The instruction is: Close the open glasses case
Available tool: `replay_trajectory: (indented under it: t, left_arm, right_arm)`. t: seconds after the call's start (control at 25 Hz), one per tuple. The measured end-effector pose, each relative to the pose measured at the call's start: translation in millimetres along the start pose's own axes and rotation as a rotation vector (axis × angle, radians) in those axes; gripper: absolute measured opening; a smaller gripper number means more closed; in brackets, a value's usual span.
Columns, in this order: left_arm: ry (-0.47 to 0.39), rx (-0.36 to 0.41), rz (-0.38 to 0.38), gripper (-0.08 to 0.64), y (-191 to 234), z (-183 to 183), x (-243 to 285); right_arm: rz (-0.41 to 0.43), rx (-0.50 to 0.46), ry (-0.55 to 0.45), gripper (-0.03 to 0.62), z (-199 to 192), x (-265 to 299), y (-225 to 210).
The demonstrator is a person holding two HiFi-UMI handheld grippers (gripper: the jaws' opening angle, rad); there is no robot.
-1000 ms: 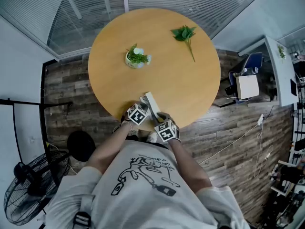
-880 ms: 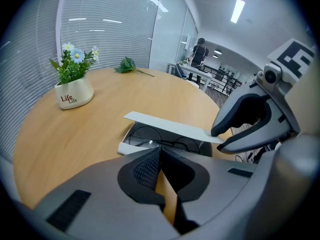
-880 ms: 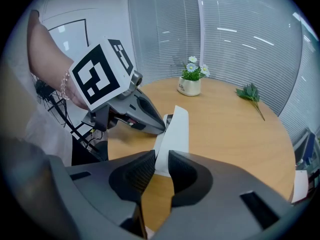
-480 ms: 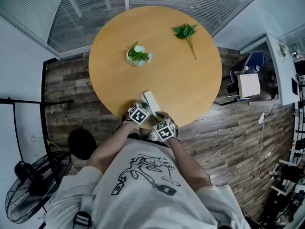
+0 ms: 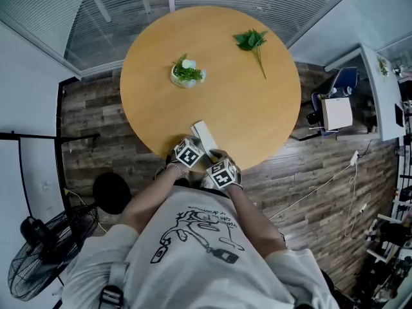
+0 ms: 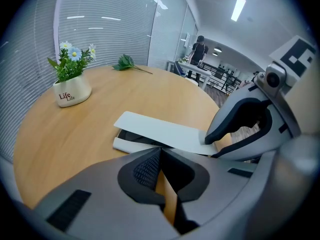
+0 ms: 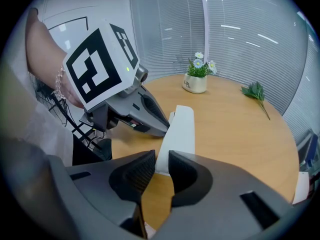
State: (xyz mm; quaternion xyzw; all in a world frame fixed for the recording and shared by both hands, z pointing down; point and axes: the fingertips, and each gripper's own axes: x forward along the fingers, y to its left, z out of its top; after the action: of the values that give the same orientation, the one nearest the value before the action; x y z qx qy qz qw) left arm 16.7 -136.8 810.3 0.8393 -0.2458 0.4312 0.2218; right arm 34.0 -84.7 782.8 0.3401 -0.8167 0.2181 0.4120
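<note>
A white glasses case lies near the front edge of the round wooden table. Its lid slopes low over the dark inside, still a little open. My left gripper sits just left of the case's near end, its jaws shut on nothing. My right gripper is at the case's near end. Its tips stand a narrow gap apart, with white case showing between them. In the left gripper view the right gripper touches the lid's near corner.
A small white pot of daisies stands mid-table and a green sprig lies at the far right. The table's edge is right under my hands. A floor fan stands at the left and a white desk at the right.
</note>
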Motion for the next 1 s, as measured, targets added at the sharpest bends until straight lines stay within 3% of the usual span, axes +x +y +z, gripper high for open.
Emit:
replay_trajectory:
  t: [1.0]
  left_arm:
    - [0.013,-0.011,0.002,0.02,6.0,-6.8,0.8]
  right_arm:
    - [0.04,0.002,0.014,0.078,-1.1,9.1,3.1]
